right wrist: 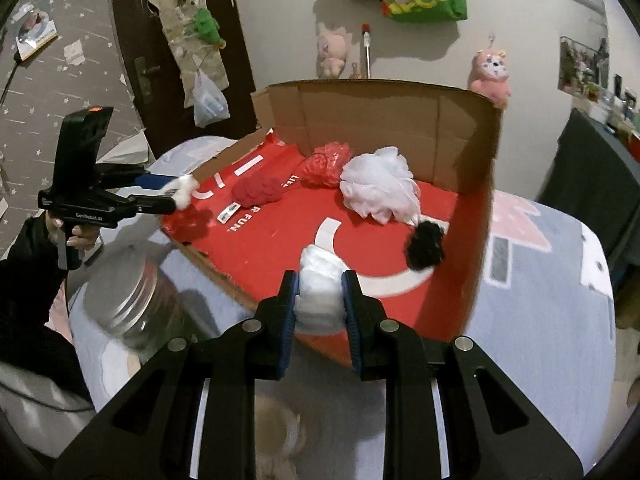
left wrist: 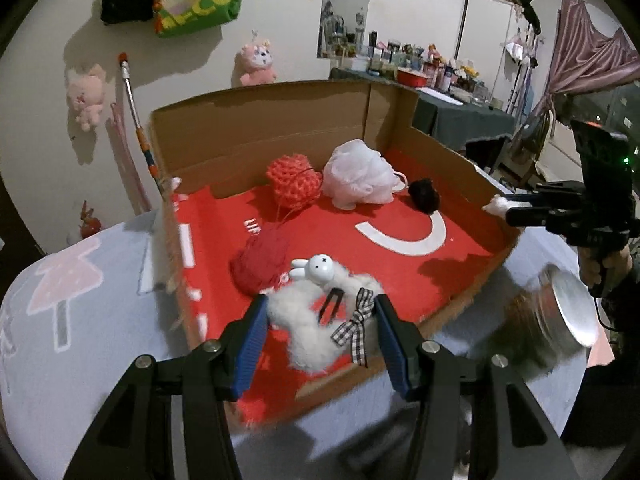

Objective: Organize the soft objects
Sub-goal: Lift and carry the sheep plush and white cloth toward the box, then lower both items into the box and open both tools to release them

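A: What is the biggest thing in sight?

B: A cardboard box [left wrist: 256, 120], open at the top with a red lining, standing on a pale blue blanket [left wrist: 80, 320]. Inside, along the far wall, sit a white mesh bath puff [left wrist: 360, 176] and an orange-red mesh puff [left wrist: 294, 180], touching each other. A dark red ball of yarn [left wrist: 260, 264] lies nearer the front and a small black pompom [left wrist: 425, 194] just beside the white puff.

A: And the left gripper [left wrist: 320, 320]?

B: It holds a white furry hair clip [left wrist: 308, 324] with a rabbit head [left wrist: 318, 268], a black clip and a checked bow [left wrist: 354, 328]. The clip's long axis runs away from the jaws, the rabbit head pointing into the box. The furry body fills the gap between the blue pads [left wrist: 250, 348], which stand half apart and press its sides, over the near edge of the box.

A: The right gripper [right wrist: 320, 300]?

B: Its jaws stand narrow, pinching a white cotton wad [right wrist: 320, 280]. The wad sticks out a little past the fingertips, above the front edge of the box.

A: Anything smaller nearby?

B: A glass jar with a metal lid [left wrist: 568, 308], blurred, tilted on the blanket just outside the box.
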`<state>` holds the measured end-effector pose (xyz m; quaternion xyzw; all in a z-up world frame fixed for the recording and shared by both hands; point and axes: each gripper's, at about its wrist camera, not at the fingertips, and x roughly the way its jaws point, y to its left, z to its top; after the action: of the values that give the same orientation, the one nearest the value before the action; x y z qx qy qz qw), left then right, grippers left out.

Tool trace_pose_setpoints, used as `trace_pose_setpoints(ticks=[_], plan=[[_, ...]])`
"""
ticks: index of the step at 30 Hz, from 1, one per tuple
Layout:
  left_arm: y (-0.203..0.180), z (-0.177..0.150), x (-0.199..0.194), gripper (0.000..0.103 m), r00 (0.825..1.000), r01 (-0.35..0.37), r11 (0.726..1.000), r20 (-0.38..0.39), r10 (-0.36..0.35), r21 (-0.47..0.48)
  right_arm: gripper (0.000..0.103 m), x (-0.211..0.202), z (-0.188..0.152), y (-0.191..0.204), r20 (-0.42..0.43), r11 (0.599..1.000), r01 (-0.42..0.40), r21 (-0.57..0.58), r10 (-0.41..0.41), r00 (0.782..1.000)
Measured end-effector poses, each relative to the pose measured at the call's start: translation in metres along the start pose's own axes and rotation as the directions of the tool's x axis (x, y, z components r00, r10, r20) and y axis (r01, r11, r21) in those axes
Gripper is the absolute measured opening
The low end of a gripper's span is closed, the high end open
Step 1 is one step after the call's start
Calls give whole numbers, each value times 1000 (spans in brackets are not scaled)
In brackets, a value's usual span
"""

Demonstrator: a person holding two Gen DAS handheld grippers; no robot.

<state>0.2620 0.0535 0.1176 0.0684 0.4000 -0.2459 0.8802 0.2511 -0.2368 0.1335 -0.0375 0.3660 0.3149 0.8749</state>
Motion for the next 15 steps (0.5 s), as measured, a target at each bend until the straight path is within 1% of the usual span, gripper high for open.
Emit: trace_pose_setpoints(ticks=[3,6,8,12,15], plan=[[-4,14,18,55,999,1,1000,-45,-1,4,21,20,17,-2,-53,1000,5,-6,-6,999],[-9,28,42,55,995,7,1000,-100,-6,11,21,42,32,-5,-118,1000,24,-2,-24,993],[-12,34,53,55,993,5,1000,-122,-2,21,21,58,38,-9,-164,1000,30,2,-29,986],[-15,47,76,55,986,-1,1000,-164,5,21,21,90,47,-14,-254,998,65,-9,-66,965],[-18,56,89,55,982,-1,1000,-188,5,24,21,107,53,-17,-293,996,91,-10,-90,952]])
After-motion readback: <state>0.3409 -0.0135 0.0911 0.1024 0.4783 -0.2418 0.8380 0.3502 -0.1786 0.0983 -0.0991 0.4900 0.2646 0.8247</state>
